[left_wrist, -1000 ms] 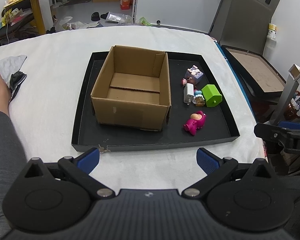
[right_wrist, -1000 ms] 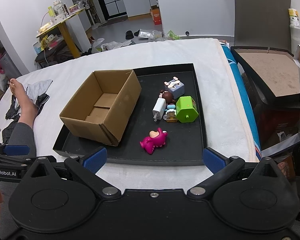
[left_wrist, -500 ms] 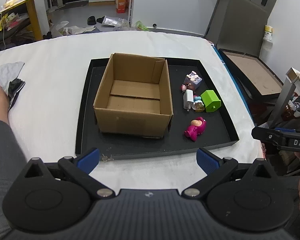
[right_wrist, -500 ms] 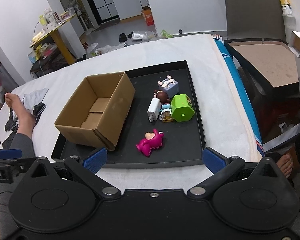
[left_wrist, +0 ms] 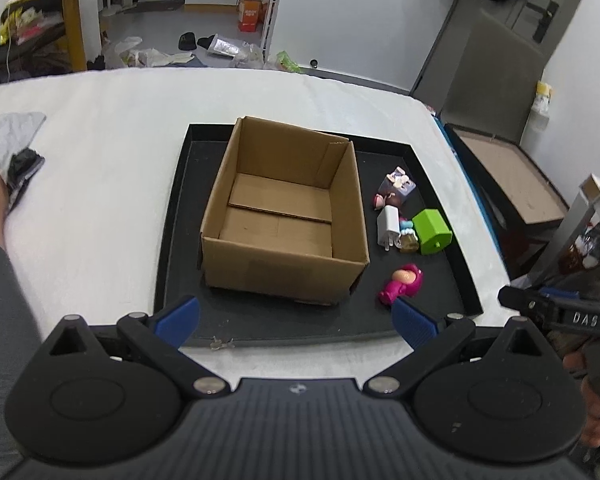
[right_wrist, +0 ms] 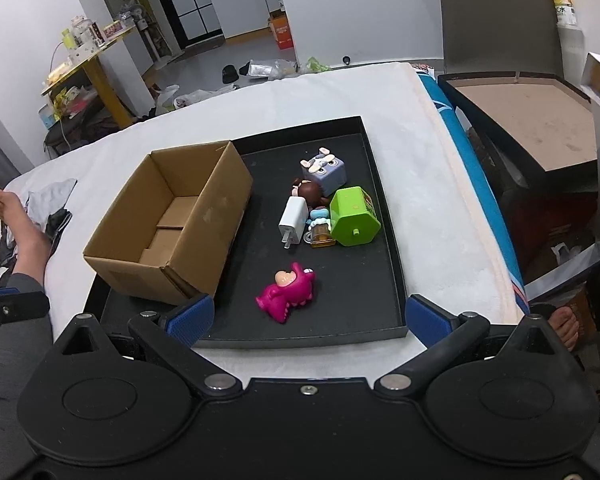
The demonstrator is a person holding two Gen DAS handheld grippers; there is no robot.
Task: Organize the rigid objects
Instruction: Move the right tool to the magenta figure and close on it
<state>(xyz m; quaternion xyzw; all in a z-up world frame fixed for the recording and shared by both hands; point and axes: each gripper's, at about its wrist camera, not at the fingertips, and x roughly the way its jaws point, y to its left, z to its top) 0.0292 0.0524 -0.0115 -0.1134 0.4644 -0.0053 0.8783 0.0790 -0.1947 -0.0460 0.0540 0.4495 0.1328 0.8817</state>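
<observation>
An open, empty cardboard box (left_wrist: 284, 216) (right_wrist: 172, 220) stands on a black tray (left_wrist: 172, 240) (right_wrist: 380, 200). To its right on the tray lie a pink figure (left_wrist: 402, 282) (right_wrist: 288, 292), a green block (left_wrist: 432, 232) (right_wrist: 352, 216), a white charger (left_wrist: 388, 226) (right_wrist: 292, 220), a purple cube toy (left_wrist: 400, 182) (right_wrist: 324, 168), a brown-haired figure (right_wrist: 306, 192) and a small bottle toy (right_wrist: 320, 232). My left gripper (left_wrist: 296, 320) is open and empty at the tray's near edge. My right gripper (right_wrist: 310, 314) is open and empty, just before the pink figure.
The tray lies on a white bed (left_wrist: 100, 160). A person's leg and foot (right_wrist: 16, 216) and grey-black cloth (left_wrist: 16, 152) are at the left. A black box with a brown inside (right_wrist: 532, 128) stands right of the bed.
Both grippers have risen and moved forward toward the tray; their fingertips now reach over its near edge. Nothing on the tray has moved.
</observation>
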